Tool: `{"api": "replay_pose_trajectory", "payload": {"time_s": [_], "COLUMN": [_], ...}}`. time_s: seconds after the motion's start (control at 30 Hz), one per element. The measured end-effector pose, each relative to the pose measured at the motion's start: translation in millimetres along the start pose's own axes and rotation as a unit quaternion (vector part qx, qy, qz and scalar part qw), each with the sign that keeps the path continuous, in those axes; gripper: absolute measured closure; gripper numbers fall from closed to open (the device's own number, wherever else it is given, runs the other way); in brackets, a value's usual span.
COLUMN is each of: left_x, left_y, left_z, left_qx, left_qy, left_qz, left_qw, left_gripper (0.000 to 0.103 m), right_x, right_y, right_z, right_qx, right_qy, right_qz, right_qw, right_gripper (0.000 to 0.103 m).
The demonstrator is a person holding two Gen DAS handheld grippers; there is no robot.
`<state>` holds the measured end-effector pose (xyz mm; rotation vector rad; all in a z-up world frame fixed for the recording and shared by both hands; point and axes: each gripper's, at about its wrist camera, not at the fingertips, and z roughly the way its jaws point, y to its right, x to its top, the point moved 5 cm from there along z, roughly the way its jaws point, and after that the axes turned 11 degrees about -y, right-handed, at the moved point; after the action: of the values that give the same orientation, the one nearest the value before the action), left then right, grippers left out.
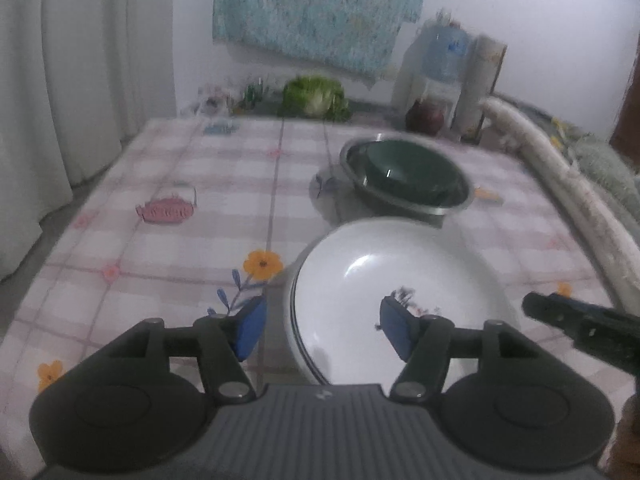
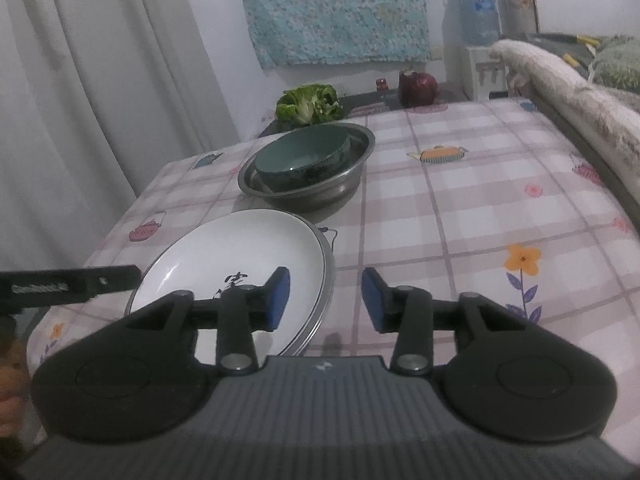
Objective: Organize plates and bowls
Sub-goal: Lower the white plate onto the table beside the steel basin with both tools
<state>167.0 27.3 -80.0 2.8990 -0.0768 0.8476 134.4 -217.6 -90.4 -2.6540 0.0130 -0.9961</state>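
Both grippers are black with blue pads (silver pivot screws), apparently ribbed grey housings.

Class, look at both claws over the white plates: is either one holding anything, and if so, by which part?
Nothing is held. The left claw and right claw each straddle the rim of the white plates, open, pads not touching it.

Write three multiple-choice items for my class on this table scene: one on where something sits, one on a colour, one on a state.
1. Where is the green bowl?
A. inside the metal basin
B. on the white plate
C. on the floor

2. What colour are the gripper pads?
A. red
B. blue
C. yellow

3. How do the jaws of the left gripper stand?
A. shut on the plate
B. shut on nothing
C. open, straddling the plate's rim

Answers:
1 A: the basin's rim rings the bowl.
2 B: blue faces show on both grippers.
3 C: the pads stand apart, either side of the rim of the white plate, neither pressing it.
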Motion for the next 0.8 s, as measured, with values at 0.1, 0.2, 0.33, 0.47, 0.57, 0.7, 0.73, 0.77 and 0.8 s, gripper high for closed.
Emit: {"api": "replay_pose_trajectory", "payload": {"time_s": [0.1,0.2,0.33,0.47,0.57,0.7,0.73,0.77,0.8], "left_x": [2,3,7,9,8,8,8,8,8], "left_y": [-4,-5,-4,-2,-1,1,1,1,1], "left_z": [15,26,34,36,35,35,35,35,35], "left_qx": [-0.011,-0.028,-0.033,-0.029,-0.025,-0.021,-0.021,-0.02,-0.021], "left_qy": [-0.02,-0.032,-0.041,-0.043,-0.043,-0.044,-0.044,-0.045,-0.045], "left_qz": [-0.014,-0.023,-0.027,-0.025,-0.02,-0.016,-0.016,-0.016,-0.016], "left_qw": [0.9996,0.9988,0.9983,0.9983,0.9985,0.9987,0.9987,0.9987,0.9987], "left_gripper": [0.038,0.038,0.038,0.038,0.037,0.037,0.037,0.037,0.037], "right_x": [0,2,4,6,5,6,6,6,6], "right_y": [2,5,7,6,3,-2,-3,-4,-5], "right_z": [10,21,33,44,49,50,50,50,49], "right_qx": [0.009,0.019,0.034,0.04,0.045,0.057,0.057,0.055,0.054], "right_qy": [-0.015,-0.029,-0.045,-0.059,-0.066,-0.071,-0.071,-0.072,-0.074], "right_qz": [0.01,0.024,0.039,0.043,0.041,0.034,0.032,0.03,0.027], "right_qw": [1.0,0.999,0.998,0.997,0.996,0.995,0.995,0.995,0.995], "right_gripper": [0.062,0.062,0.062,0.062,0.062,0.062,0.062,0.061,0.061]}}
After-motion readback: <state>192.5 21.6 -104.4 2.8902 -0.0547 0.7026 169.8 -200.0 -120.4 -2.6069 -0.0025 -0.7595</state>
